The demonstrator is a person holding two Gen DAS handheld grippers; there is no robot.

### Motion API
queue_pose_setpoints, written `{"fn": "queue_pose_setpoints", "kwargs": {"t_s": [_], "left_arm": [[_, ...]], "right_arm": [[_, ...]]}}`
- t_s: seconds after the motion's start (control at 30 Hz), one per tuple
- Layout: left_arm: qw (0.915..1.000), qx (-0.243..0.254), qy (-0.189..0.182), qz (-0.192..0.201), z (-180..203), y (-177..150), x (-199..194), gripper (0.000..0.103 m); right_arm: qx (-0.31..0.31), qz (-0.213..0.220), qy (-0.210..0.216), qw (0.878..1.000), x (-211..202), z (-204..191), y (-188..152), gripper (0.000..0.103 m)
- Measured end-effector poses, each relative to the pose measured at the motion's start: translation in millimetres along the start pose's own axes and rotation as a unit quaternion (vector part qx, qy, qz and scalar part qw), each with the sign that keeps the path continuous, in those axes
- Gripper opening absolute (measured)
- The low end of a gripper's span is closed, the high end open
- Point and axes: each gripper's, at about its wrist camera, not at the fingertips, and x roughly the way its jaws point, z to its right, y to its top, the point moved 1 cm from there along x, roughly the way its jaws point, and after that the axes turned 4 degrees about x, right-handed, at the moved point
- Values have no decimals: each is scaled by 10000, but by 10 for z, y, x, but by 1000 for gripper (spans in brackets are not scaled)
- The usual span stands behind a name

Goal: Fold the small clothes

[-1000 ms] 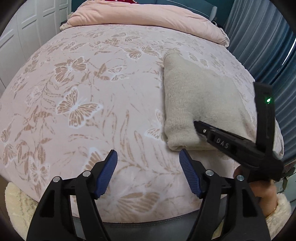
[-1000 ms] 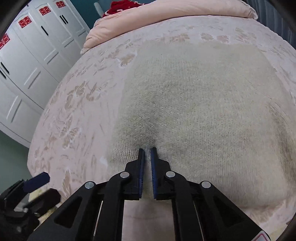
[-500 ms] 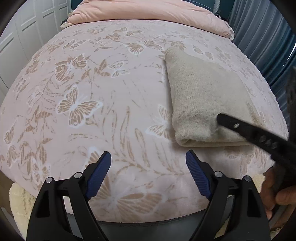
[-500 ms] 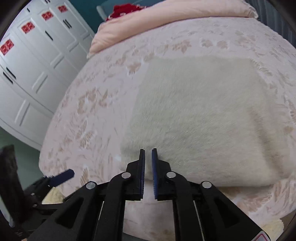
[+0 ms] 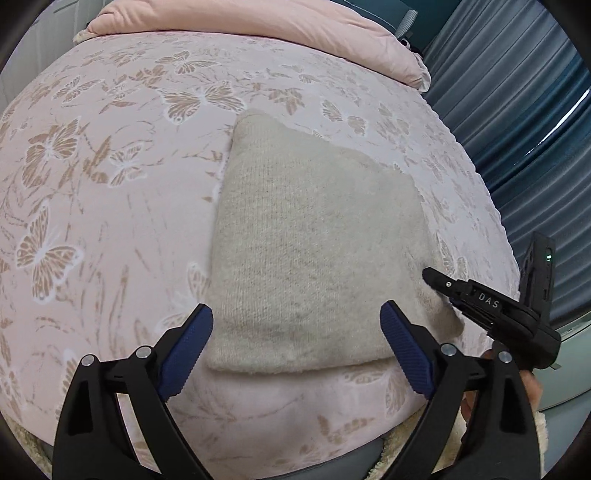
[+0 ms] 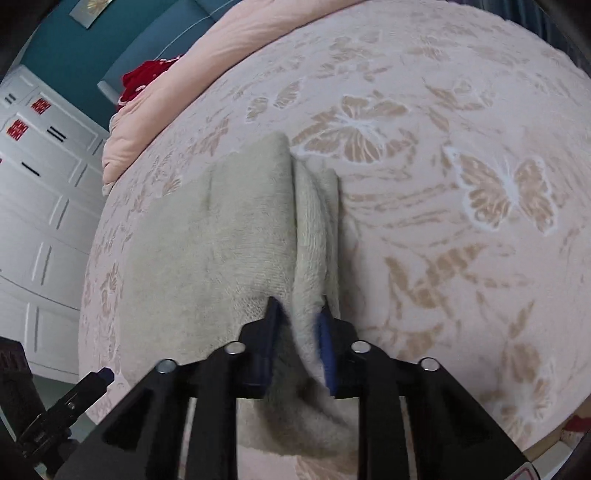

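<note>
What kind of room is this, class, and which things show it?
Most likely a bedroom: a bed with a butterfly-print cover, a folded pink quilt at its far end, and white wardrobe doors alongside.

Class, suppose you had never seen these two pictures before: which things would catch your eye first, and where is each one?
First, the folded beige knit garment lying near the front edge of the pink butterfly-print bedspread. Next, the right gripper, shut on a bunched fold at the garment's side, while the left gripper hangs wide open above the near edge, gripping nothing. At the head of the bed lies a pink quilt.
</note>
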Motion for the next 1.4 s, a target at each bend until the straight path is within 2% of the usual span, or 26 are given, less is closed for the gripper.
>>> {"fn": "queue_pose_setpoints", "kwargs": {"t_s": [0.1, 0.17, 0.2, 0.23, 0.3, 0.33, 0.37, 0.4, 0.47, 0.5, 0.53, 0.6, 0.7, 0.8, 0.9, 0.97, 1.0, 1.03, 1.07, 1.1, 1.13, 1.2, 1.27, 1.4], "left_arm": [[9999, 38, 36, 92, 39, 98, -1, 90], [9999, 38, 63, 124, 25, 141, 24, 90], [9999, 20, 96, 111, 0, 153, 52, 91], [9999, -16, 100, 80, -18, 162, 96, 91], [9998, -181, -66, 8, -92, 166, 184, 91], [9993, -308, -204, -46, -133, 170, 236, 91], [9986, -425, -315, -69, -181, 173, 273, 91], [9981, -506, -351, -52, -227, 181, 295, 93], [9967, -642, -485, -43, -326, 202, 331, 94], [9957, -732, -566, -93, -373, 210, 363, 94], [9942, -842, -655, -152, -427, 216, 406, 95], [9918, -1005, -732, -303, -521, 219, 523, 95], [9870, -1194, -895, -592, -629, 167, 730, 97], [9802, -1456, -1171, -659, -681, 132, 856, 98], [9816, -1294, -1209, -710, -599, 179, 905, 98], [9795, -1290, -1308, -828, -535, 219, 929, 98], [9798, -1289, -1265, -862, -512, 234, 913, 90], [9805, -1260, -1235, -867, -494, 256, 875, 77], [9802, -1233, -1295, -850, -487, 276, 809, 70], [9793, -1228, -1378, -828, -495, 289, 723, 58], [9779, -1230, -1492, -795, -516, 290, 627, 54], [9736, -1309, -1701, -778, -567, 233, 398, 54], [9710, -1307, -1816, -843, -571, 45, 174, 54], [9756, -989, -1608, -1124, -511, -589, -67, 58]], "right_arm": [[-201, 671, 655, 9954, -462, -201, 111, 7], [-147, 942, 795, 9923, -632, -171, 130, 7], [-117, 925, 713, 9931, -589, -90, 111, 7], [-138, 716, 468, 9962, -419, 11, 82, 7], [88, 35, 30, 10000, 9, 308, -17, 9], [279, -212, 103, 9993, 141, 413, -93, 13], [400, -179, 192, 9989, 147, 470, -148, 15], [433, 2, 239, 9988, 84, 481, -177, 20], [398, 234, 361, 9983, -61, 438, -187, 42], [428, 336, 454, 9975, -123, 424, -185, 62], [459, 421, 616, 9962, -170, 410, -183, 73], [491, 372, 945, 9936, -157, 403, -165, 79], [684, -182, 989, 9926, 142, 459, -131, 81], [1068, -681, 1405, 9819, 464, 496, -170, 83], [1073, -684, 1675, 9776, 558, 340, -161, 85], [1195, -711, 1580, 9776, 630, 241, -146, 70], [1203, -751, 1490, 9786, 652, 201, -130, 53], [1305, -741, 1544, 9766, 636, 186, -114, 44], [1394, -662, 1632, 9744, 570, 165, -99, 42], [1358, -552, 1731, 9739, 467, 121, -90, 39], [1296, -460, 1809, 9738, 345, 64, -99, 39], [1173, -401, 1926, 9734, 106, -35, -168, 39], [1005, -418, 1920, 9753, -126, -104, -373, 39], [912, -796, 1721, 9776, -317, -5, -970, 42]]}}
